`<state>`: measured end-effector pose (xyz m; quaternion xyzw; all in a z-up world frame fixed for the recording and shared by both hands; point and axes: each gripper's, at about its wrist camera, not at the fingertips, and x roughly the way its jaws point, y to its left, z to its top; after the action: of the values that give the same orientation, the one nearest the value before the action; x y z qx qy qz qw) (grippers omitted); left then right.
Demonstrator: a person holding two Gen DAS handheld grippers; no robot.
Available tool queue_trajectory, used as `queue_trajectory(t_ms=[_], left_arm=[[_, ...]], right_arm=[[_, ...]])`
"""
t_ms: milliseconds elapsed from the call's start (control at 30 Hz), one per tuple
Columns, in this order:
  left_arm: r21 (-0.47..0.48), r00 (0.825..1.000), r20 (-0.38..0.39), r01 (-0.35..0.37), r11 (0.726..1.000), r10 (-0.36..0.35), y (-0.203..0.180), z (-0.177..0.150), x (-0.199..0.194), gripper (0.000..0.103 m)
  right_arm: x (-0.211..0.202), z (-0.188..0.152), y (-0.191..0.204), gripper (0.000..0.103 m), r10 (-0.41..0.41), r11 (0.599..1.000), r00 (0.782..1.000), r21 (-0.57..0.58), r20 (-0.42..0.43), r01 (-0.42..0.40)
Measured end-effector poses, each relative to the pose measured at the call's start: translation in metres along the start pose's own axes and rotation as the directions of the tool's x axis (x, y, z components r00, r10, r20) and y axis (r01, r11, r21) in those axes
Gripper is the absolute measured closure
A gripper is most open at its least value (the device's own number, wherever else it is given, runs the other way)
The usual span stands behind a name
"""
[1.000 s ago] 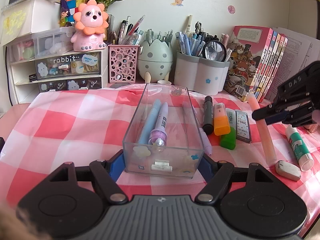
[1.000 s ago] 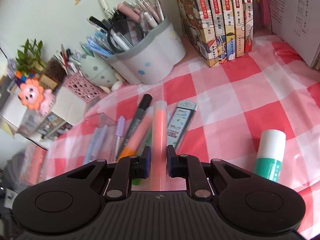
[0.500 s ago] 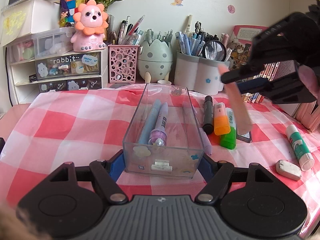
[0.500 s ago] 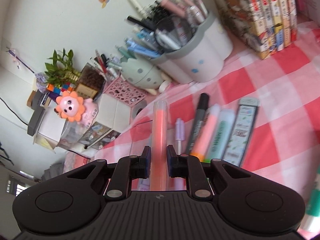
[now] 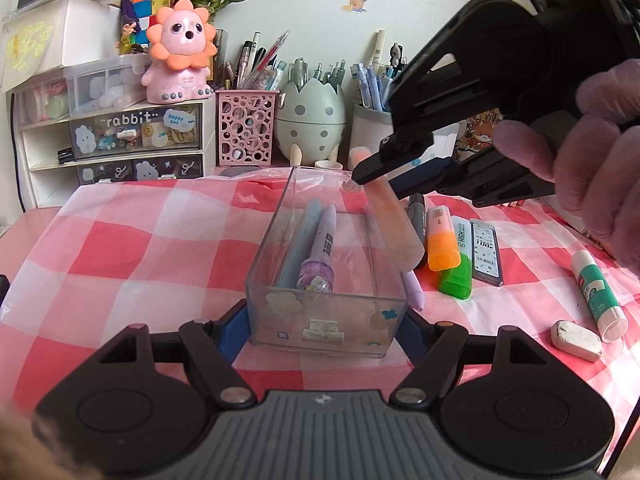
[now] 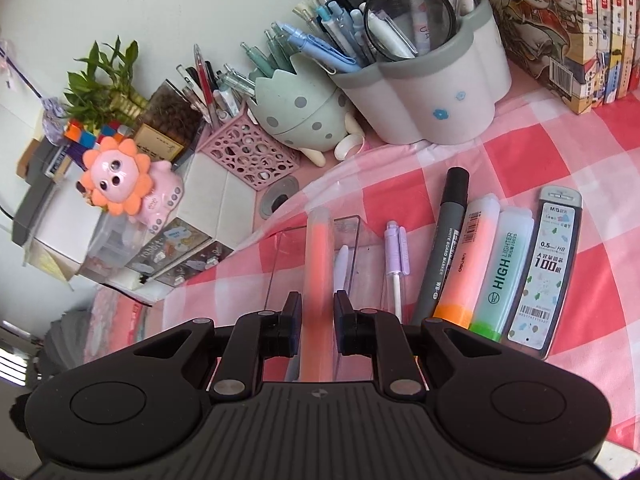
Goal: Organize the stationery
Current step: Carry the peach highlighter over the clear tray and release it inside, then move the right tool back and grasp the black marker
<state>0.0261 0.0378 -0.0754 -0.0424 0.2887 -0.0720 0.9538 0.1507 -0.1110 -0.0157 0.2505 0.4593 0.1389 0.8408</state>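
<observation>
A clear plastic box (image 5: 326,312) stands on the checked cloth between the fingers of my left gripper (image 5: 324,322), which is shut on its near end. It holds a blue pen (image 5: 298,248) and a purple pen (image 5: 320,256). My right gripper (image 6: 316,312) is shut on a long pink-orange tube pen (image 6: 318,264), also seen in the left wrist view (image 5: 390,220), and holds it above the right side of the box (image 6: 354,248). It also shows in the left wrist view (image 5: 384,172).
Right of the box lie a purple pen (image 6: 396,264), a grey marker (image 6: 444,248), an orange highlighter (image 6: 466,264), a green highlighter (image 6: 504,272), a lead case (image 6: 546,272), a glue stick (image 5: 598,288) and an eraser (image 5: 576,334). Pen holders (image 6: 424,92), drawers and books line the back.
My right gripper lifted the pink-orange tube pen off the cloth at the right and carried it left to above the box. The left gripper and box stayed still.
</observation>
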Motion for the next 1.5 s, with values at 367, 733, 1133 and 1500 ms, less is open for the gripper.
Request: queue_trajectory(t_ms=[367, 733, 1133, 1500], left_arm=[[0.0, 1.0, 0.0, 0.0, 1.0, 0.0, 0.0, 0.0, 0.0, 0.054], [0.001, 1.0, 0.0, 0.001, 1.0, -0.001, 0.0, 0.0, 0.0, 0.054], [0.001, 1.0, 0.0, 0.001, 1.0, -0.001, 0.0, 0.0, 0.0, 0.054], [0.001, 1.0, 0.0, 0.001, 1.0, -0.001, 0.0, 0.0, 0.0, 0.054]], right_arm=[[0.009, 0.0, 0.015, 0.084, -0.094, 0.995, 0.995, -0.025, 0.033, 0.095], [-0.005, 0.001, 0.015, 0.068, -0.076, 0.996, 0.995, -0.046, 0.057, 0.079], [-0.029, -0.001, 0.002, 0.044, -0.079, 0.994, 0.991, -0.066, 0.108, 0.087], [-0.052, -0.001, -0.025, 0.025, -0.128, 0.988, 0.977, -0.066, 0.172, 0.141]])
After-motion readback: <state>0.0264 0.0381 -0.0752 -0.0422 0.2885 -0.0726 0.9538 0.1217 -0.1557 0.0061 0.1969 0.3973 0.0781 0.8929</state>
